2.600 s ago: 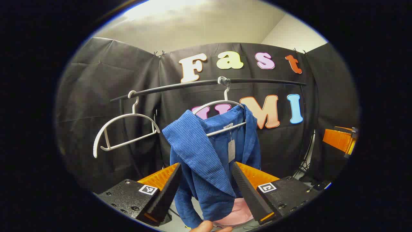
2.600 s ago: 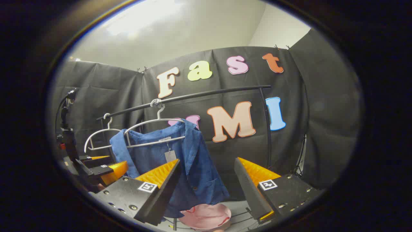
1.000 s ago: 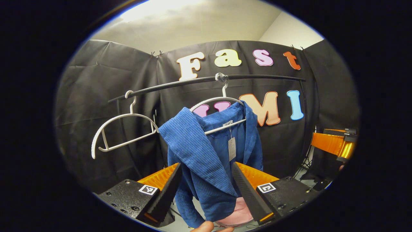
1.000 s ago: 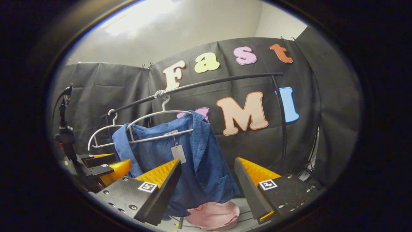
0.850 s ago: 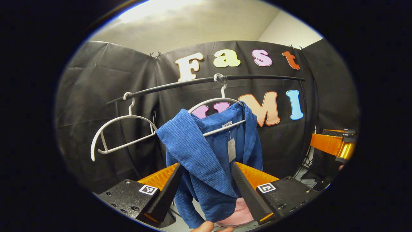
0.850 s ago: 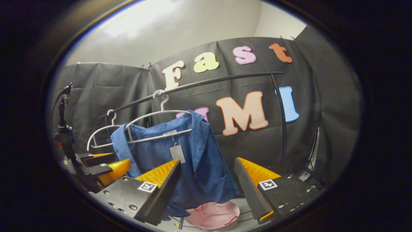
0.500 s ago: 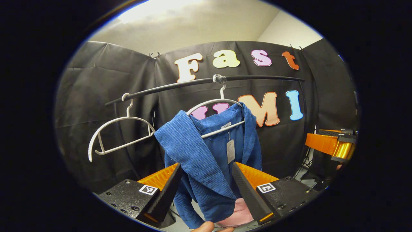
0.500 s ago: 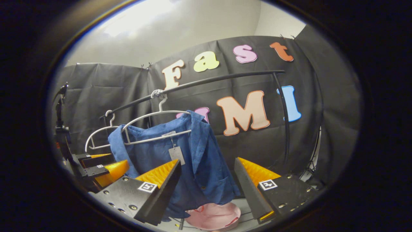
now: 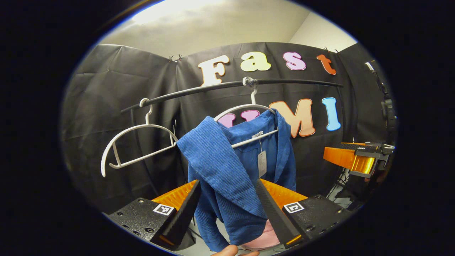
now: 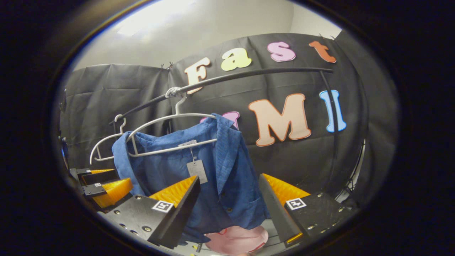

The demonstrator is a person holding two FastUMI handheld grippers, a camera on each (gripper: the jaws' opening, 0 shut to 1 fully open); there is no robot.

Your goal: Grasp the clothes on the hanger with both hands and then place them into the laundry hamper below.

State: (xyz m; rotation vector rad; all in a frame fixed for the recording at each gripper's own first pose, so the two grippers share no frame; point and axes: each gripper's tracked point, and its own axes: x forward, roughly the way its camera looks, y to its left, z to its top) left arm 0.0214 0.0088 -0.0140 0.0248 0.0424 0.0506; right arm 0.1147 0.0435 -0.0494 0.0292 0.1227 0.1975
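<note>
In the left gripper view, the left gripper (image 9: 227, 209) has its jaws wide, framing a blue corduroy shirt (image 9: 227, 177) hung on a white plastic hanger (image 9: 245, 108) above a pink laundry hamper (image 9: 261, 239). In the right gripper view, the right gripper (image 10: 227, 209) has wide jaws, empty before the shirt (image 10: 213, 177).

Bare white hanger (image 9: 137, 144) on black rail (image 9: 199, 91)

hangers: 2, both white. 1 w/ the shirt (image 9: 245, 106), 1 bare (image 9: 137, 142)
shirts: 1, blue cord shirt (image 9: 227, 170) w/ 1 paper tag (image 9: 262, 163)
rails: 1 black rail (image 9: 213, 87)
hampers: 1, pink hamper (image 10: 236, 240) under the shirt
grippers: 2, left gripper (image 9: 227, 209) & right gripper (image 10: 229, 209), 2 fingers ea
</note>
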